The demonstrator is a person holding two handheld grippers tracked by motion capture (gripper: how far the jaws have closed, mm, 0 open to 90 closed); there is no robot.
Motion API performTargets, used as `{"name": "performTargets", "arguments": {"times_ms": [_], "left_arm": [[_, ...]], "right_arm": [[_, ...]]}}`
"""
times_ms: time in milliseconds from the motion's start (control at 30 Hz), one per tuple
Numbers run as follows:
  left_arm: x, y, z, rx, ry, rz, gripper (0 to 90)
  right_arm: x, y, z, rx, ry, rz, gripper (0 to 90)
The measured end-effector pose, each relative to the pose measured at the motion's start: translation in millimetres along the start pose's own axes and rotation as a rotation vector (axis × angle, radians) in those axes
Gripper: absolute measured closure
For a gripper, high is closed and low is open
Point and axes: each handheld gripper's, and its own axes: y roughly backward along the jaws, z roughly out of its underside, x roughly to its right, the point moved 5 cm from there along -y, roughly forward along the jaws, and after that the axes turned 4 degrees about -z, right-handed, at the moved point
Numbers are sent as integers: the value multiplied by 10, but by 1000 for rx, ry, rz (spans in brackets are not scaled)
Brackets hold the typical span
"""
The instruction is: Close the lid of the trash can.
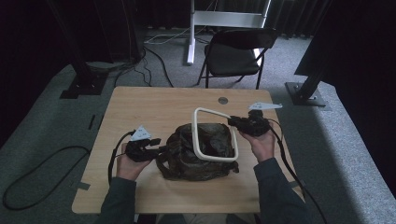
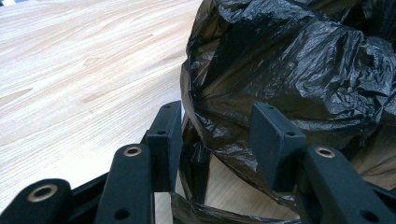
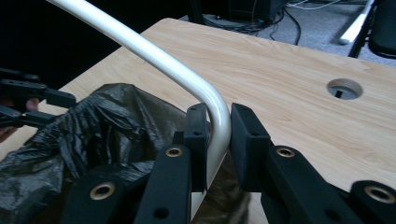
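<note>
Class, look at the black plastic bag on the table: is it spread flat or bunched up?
Bunched up. The black plastic bag sits in a crumpled, creased heap on the table, with the white frame tilted above it.

A light wooden table (image 1: 154,105) with a pale grain carries everything here — it stands on grey carpet. Near the middle of its far edge sits a round cable hole (image 1: 223,100). A crumpled black plastic bag (image 1: 187,156) lies directly on the tabletop, slightly toward the near side and about midway across — glossy and heaped, with bare wood showing on every side of it.
</note>
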Motion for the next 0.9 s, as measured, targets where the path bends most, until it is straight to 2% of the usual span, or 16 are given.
{"name": "performTargets", "arguments": {"times_ms": [300,900], "left_arm": [[1,4,-3,2,0,1,552],[-2,22,-13,9,2,0,552]], "right_arm": [[-96,-106,1,-24,7,-3,777],[-96,-266,87,-78,6,70,777]]}}
